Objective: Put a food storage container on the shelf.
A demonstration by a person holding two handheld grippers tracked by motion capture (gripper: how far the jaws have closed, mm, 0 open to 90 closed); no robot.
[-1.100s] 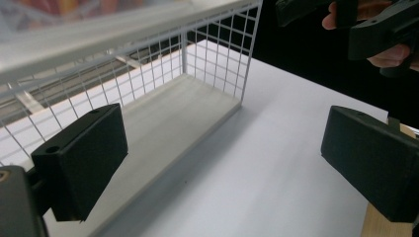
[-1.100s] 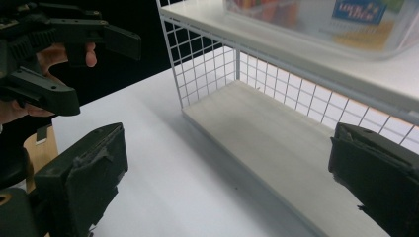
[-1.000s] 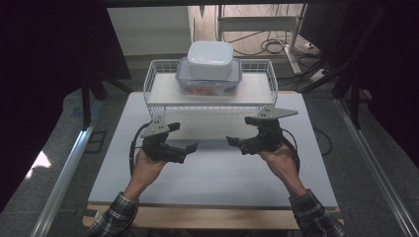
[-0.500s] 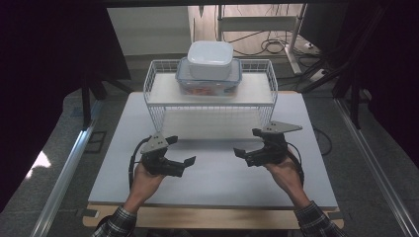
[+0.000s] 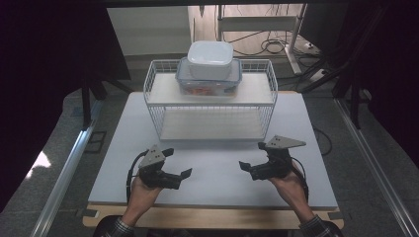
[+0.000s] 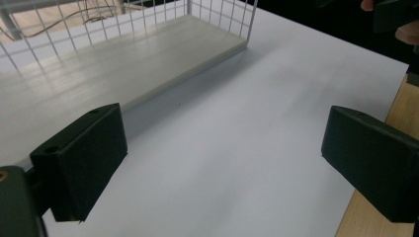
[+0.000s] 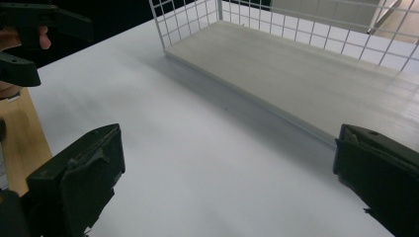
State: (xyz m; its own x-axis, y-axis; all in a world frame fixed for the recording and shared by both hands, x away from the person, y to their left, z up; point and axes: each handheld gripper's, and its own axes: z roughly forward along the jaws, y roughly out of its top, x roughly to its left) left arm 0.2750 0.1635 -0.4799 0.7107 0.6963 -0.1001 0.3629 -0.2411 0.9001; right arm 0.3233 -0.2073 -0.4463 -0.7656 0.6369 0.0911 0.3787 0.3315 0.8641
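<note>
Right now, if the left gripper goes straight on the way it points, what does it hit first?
Probably the right gripper. In the high view the left gripper points across the white table top at it, jaws open, nothing between. Depth is unclear, so it may pass just beside it.

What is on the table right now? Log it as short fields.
surface: white table
rack: white wire rack, two shelves, at the far side
top shelf: clear box with blue rim, white lidded box stacked on it
lower shelf: bare
left hand-held gripper: open, holding nothing, over the near table
right hand-held gripper: open, holding nothing, over the near table
</note>
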